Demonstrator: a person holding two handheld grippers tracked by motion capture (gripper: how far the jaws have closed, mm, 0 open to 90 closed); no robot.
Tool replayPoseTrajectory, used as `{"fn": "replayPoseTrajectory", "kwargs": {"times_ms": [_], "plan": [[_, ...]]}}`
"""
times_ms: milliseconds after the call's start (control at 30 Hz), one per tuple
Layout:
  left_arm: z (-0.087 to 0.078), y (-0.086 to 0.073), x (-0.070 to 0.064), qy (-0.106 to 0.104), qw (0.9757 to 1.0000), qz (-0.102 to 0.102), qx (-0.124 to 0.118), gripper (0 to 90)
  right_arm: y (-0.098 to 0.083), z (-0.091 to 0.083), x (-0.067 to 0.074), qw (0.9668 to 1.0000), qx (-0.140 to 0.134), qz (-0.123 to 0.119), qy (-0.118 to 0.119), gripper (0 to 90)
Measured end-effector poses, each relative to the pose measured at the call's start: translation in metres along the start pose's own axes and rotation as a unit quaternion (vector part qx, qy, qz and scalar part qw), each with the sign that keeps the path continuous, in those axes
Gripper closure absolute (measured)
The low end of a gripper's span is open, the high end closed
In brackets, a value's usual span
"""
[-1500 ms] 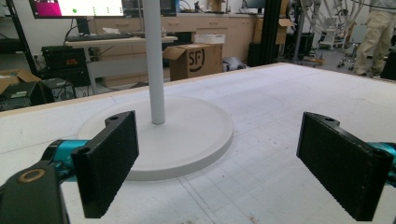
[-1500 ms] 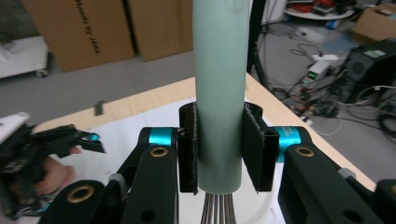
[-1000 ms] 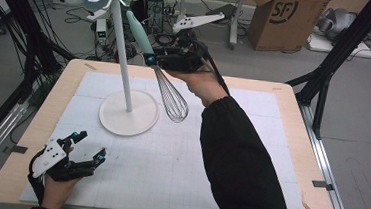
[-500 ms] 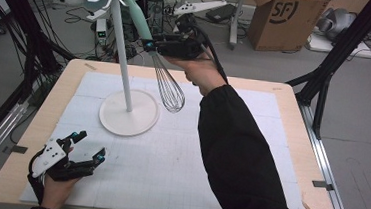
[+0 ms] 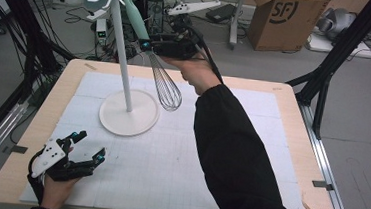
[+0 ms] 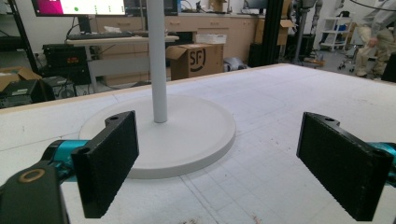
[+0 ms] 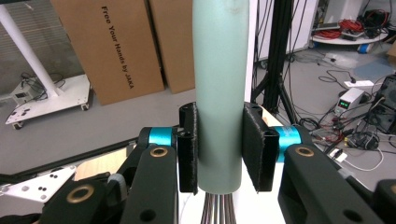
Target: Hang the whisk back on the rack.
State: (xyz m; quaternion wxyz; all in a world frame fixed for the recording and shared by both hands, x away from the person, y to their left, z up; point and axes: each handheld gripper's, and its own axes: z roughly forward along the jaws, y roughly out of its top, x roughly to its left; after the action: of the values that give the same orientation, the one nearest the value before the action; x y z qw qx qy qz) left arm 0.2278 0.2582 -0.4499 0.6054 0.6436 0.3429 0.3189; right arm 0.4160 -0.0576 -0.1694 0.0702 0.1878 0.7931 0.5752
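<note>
**Whisk Held Aloft Beside White Hanging Stand**

Spread across the scene: a pale wooden table (image 5: 294, 100) topped with a white gridded mat (image 5: 168, 168). Standing on the mat toward the far left: a tall white stand with a round flat base and a crown of hooks (image 5: 124, 87), the landmark here; its base and pole seen again, close up, in the left gripper view (image 6: 161, 130). Reaching in from the near edge, to the right of the stand: a long black sleeve (image 5: 234, 158), ending in a hand raised just right of the pole.

Clamped in that hand's right gripper (image 5: 170, 47): a wire balloon whisk with a smooth mint-green handle (image 5: 163, 77), lifted clear of the mat and tilted, handle top leaning up toward the stand's hooks, wire loops hanging just to the right of the base, over its rim. Shown plainly in the right gripper view (image 7: 219, 149): both black pads pressed flat against the lower end of the green handle (image 7: 219, 84), steel wires emerging directly beneath.

Resting well in front of the stand's base, near the mat's front left corner: the left gripper (image 5: 82, 146), jaws spread wide, nothing between them. Confirmed in the left gripper view (image 6: 217, 163): two black pads far apart, pointed at the base across bare mat.

Beyond the table, behind the stand: a brown cardboard box (image 5: 280, 16) on the grey floor.
</note>
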Motion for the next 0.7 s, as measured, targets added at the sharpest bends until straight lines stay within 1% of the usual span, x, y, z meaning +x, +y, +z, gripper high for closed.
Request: {"fn": "replayPoseTrajectory", "kwargs": {"times_ms": [100, 133, 167, 200, 233, 300, 400, 500, 533, 567, 633, 667, 700], "plan": [[0.0, 0.0, 0.0, -0.001, 1.0, -0.001, 0.0, 13.4, 0.001, 0.001, -0.001, 1.0, 0.0, 0.001, -0.004, 69.9], [0.0, 0.0, 0.0, -0.001, 1.0, 0.0, 0.0, 13.4, 0.001, 0.003, -0.001, 0.9999, 0.002, -0.001, -0.015, 69.9], [0.0, 0.0, 0.0, -0.001, 1.0, -0.001, 0.0, 13.4, 0.001, 0.003, -0.001, 0.9999, 0.002, -0.001, -0.015, 69.9], [0.0, 0.0, 0.0, -0.001, 1.0, -0.002, -0.001, 13.4, 0.001, 0.004, -0.001, 0.9998, 0.003, -0.003, -0.02, 69.9], [0.0, 0.0, 0.0, -0.001, 1.0, -0.001, -0.002, 13.4, 0.0, 0.005, -0.002, 0.9998, 0.004, -0.001, -0.02, 69.9], [-0.001, 0.001, 0.001, -0.001, 1.0, -0.001, -0.003, 13.4, 0.0, 0.009, -0.001, 0.9996, 0.007, -0.008, -0.027, 69.9], [-0.001, 0.001, 0.001, -0.002, 1.0, -0.002, -0.003, 13.4, 0.0, 0.01, 0.0, 0.9995, 0.006, -0.006, -0.029, 69.9], [-0.001, 0.001, 0.0, -0.001, 1.0, -0.005, -0.005, 13.4, 0.001, 0.013, 0.0, 0.9993, 0.005, -0.015, -0.036, 69.9], [-0.001, 0.001, 0.001, -0.001, 1.0, -0.004, -0.005, 13.4, 0.002, 0.015, 0.002, 0.9988, 0.006, -0.017, -0.045, 69.9], [-0.001, 0.001, 0.001, -0.001, 1.0, -0.003, -0.005, 13.4, 0.002, 0.015, 0.002, 0.9988, 0.006, -0.017, -0.045, 69.9], [-0.002, 0.001, 0.001, -0.001, 1.0, -0.003, -0.005, 13.4, 0.003, 0.016, 0.004, 0.9982, 0.009, -0.023, -0.054, 69.9], [-0.002, 0.001, 0.001, -0.001, 1.0, -0.004, -0.005, 13.4, 0.003, 0.017, 0.005, 0.9975, 0.011, -0.03, -0.064, 69.9], [-0.002, 0.001, 0.001, -0.001, 1.0, -0.004, -0.005, 13.4, 0.003, 0.017, 0.007, 0.997, 0.012, -0.034, -0.069, 69.9]]}}
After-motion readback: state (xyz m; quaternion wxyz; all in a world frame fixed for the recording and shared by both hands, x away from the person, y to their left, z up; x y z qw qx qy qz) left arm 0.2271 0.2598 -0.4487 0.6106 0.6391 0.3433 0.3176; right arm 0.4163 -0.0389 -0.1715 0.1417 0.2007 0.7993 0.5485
